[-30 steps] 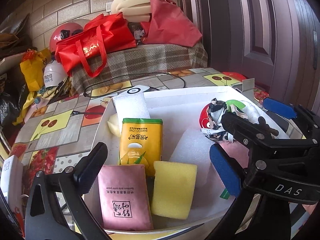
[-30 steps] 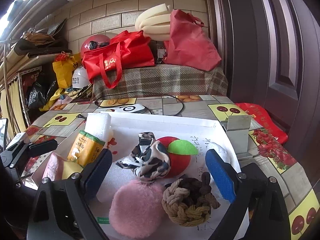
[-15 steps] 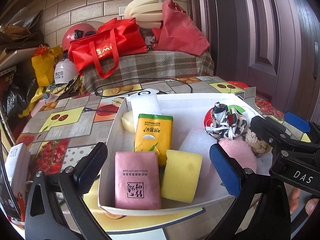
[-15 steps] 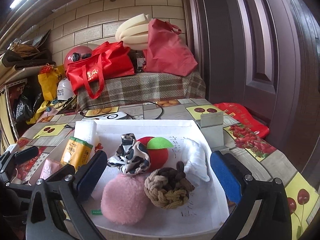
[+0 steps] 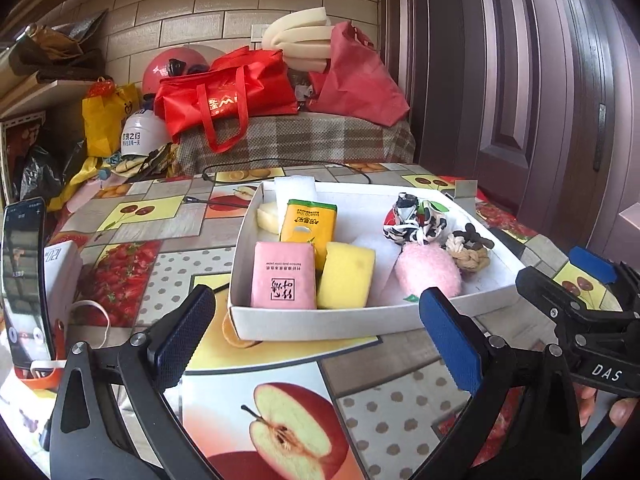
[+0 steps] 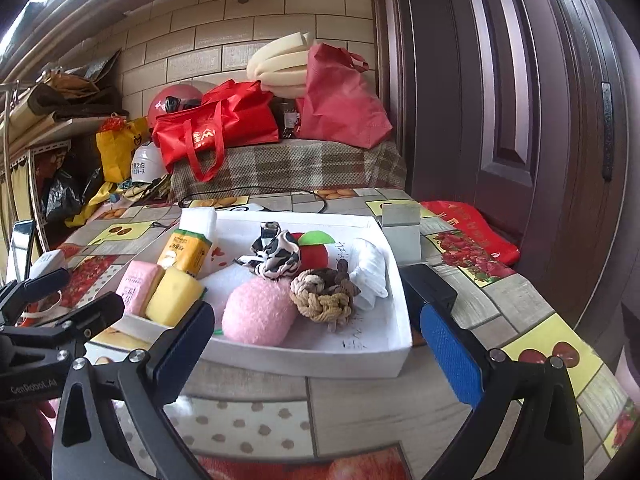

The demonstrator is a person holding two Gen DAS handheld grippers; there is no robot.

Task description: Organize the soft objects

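A white box (image 5: 320,322) (image 6: 320,360) on the table holds a pink tissue pack (image 5: 283,276), a yellow sponge (image 5: 346,276), an orange tissue pack (image 5: 308,226), white foam (image 5: 295,189), a pink plush (image 6: 258,312), a rope knot (image 6: 322,300), a black-and-white cloth (image 6: 276,256), a red-green ball (image 6: 314,250) and a white cloth (image 6: 370,272). My left gripper (image 5: 316,340) is open and empty, in front of the box. My right gripper (image 6: 316,344) is open and empty, at the box's near edge.
A phone on a stand (image 5: 22,276) is at the table's left. A small grey box (image 6: 400,236) stands right of the white box. A cable (image 5: 280,170) lies behind it. Red bags (image 5: 224,96) and clutter fill the back. A door (image 5: 540,80) is on the right.
Both grippers have drawn back from over the box toward the table's near edge. They stay open and empty. The objects in the box have not moved.
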